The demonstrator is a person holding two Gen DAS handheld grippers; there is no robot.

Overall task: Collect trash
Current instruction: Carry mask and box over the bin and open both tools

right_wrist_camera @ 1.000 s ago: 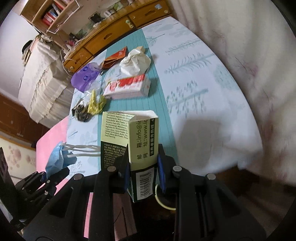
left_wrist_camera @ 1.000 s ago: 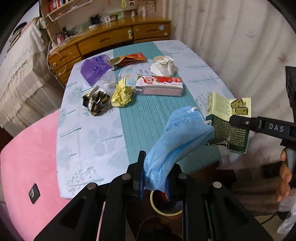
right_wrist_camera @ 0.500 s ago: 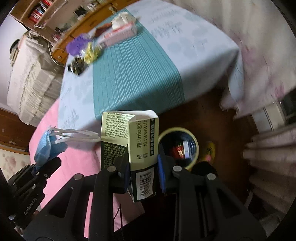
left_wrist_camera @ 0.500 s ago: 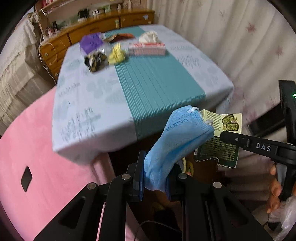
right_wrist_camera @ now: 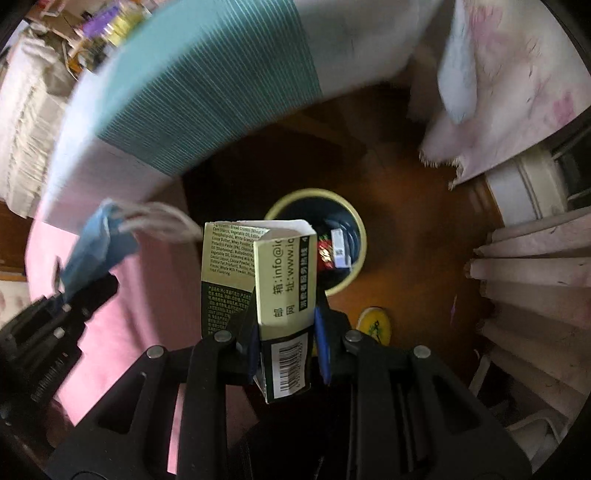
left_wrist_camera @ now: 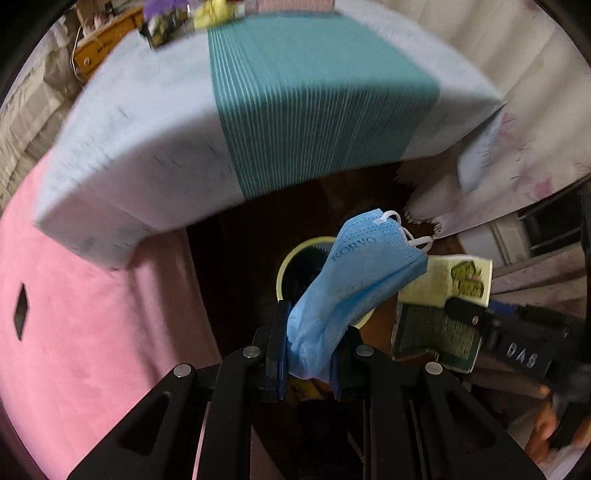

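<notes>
My left gripper (left_wrist_camera: 308, 354) is shut on a blue face mask (left_wrist_camera: 354, 288) and holds it over the yellow-rimmed trash bin (left_wrist_camera: 286, 266) on the dark floor. My right gripper (right_wrist_camera: 284, 343) is shut on a green and cream carton box (right_wrist_camera: 273, 280), held above and just left of the same bin (right_wrist_camera: 354, 221), which has wrappers inside. The box also shows in the left wrist view (left_wrist_camera: 439, 314) to the right of the mask. The mask shows in the right wrist view (right_wrist_camera: 96, 247) at the left.
The table with the blue and teal cloth (left_wrist_camera: 295, 92) hangs over the bin at the top; more trash (left_wrist_camera: 173, 22) lies at its far end. A pink cushion (left_wrist_camera: 74, 314) is at the left. Curtains (right_wrist_camera: 517, 92) hang at the right. A yellow object (right_wrist_camera: 375, 323) lies on the floor.
Both grippers have tilted down and moved off the table's edge toward the floor. The bin now sits in the middle of both views, under the mask and box.
</notes>
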